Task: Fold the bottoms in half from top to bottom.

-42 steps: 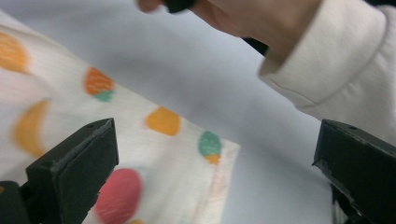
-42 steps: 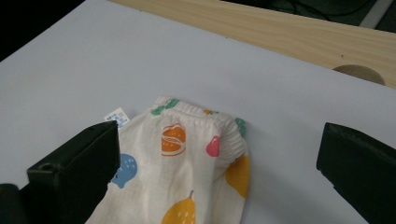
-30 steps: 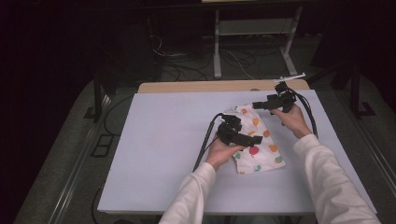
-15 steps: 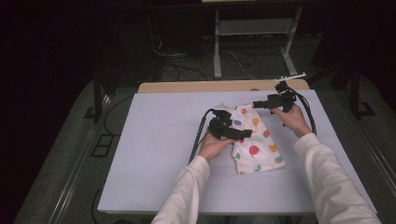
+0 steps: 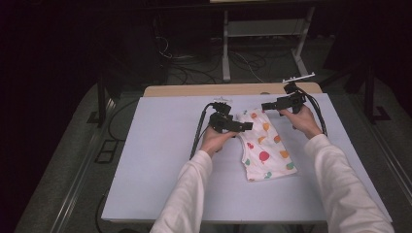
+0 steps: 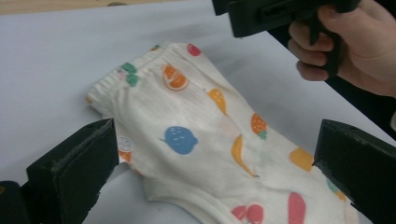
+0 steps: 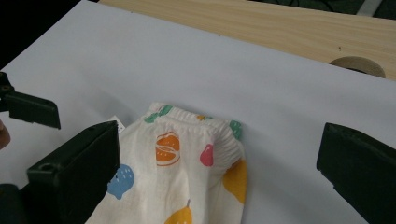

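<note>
A small white garment with a fruit print (image 5: 265, 145) lies flat on the white counter (image 5: 160, 160), to the right of its middle, its elastic waistband toward the far edge and the rest running back toward the person. It looks folded into a narrow strip, one half laid over the other, though the layers cannot be counted from here. The left tool (image 5: 244, 126) hovers at the garment's left edge near the waistband, and in the left gripper view its jaws stand wide apart over the cloth with nothing between them. The right tool (image 5: 266, 106) is just above the waistband's far corner, and in the right gripper view its jaws are likewise spread and empty, the gathered band lying between and ahead of them. By my reading, the lengthwise fold is done and the piece is released; what seems left is a further fold, waistband brought down toward the near end, or simply a tidy-up of the edges.
</note>
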`<control>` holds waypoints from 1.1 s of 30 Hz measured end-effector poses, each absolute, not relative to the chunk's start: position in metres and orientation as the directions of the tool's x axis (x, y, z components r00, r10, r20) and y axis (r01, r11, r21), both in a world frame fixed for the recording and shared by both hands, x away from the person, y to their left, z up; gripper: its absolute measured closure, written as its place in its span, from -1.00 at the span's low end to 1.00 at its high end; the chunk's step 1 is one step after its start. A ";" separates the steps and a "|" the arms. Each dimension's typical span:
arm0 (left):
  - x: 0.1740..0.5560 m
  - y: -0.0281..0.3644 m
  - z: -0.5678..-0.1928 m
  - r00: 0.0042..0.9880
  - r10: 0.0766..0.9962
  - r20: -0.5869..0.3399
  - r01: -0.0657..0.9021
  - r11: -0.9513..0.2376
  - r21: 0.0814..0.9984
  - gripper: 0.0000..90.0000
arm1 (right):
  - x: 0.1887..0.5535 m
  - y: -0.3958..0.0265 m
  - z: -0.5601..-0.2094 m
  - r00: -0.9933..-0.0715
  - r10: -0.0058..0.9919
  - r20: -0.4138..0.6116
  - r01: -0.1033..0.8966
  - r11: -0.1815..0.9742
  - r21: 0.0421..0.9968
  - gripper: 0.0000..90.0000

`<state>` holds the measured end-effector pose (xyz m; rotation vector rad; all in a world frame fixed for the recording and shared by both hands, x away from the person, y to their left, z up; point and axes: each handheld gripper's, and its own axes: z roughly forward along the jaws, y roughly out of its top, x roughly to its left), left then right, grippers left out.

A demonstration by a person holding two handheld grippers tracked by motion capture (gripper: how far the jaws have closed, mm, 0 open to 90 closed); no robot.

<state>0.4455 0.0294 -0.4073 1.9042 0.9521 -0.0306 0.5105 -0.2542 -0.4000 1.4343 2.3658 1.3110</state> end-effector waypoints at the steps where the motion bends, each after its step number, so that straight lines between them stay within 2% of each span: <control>1: 0.448 0.030 -0.408 0.689 0.604 -0.401 0.629 -0.222 0.745 -1.00 | 0.511 -0.254 -0.400 -0.557 0.758 0.340 0.691 0.196 0.696 -1.00; 20: 0.480 0.038 -0.426 0.592 0.655 -0.469 0.708 -0.145 0.691 -1.00 | 0.527 -0.260 -0.422 -0.471 0.794 0.385 0.780 0.170 0.603 -0.99; 23: 0.483 0.036 -0.426 0.584 0.662 -0.469 0.713 -0.144 0.686 -0.99 | 0.528 -0.260 -0.425 -0.462 0.793 0.396 0.791 0.167 0.589 -0.89; 25: 0.484 0.036 -0.428 0.572 0.667 -0.477 0.721 -0.132 0.680 -0.93 | 0.528 -0.260 -0.426 -0.461 0.785 0.413 0.800 0.166 0.577 -0.72; 27: 0.485 0.036 -0.432 0.561 0.667 -0.490 0.733 -0.126 0.668 -0.88 | 0.528 -0.259 -0.427 -0.461 0.778 0.426 0.806 0.167 0.567 -0.66; 33: 0.486 0.031 -0.440 0.558 0.663 -0.499 0.749 -0.144 0.646 -0.72 | 0.529 -0.253 -0.433 -0.456 0.772 0.443 0.828 0.185 0.530 -0.30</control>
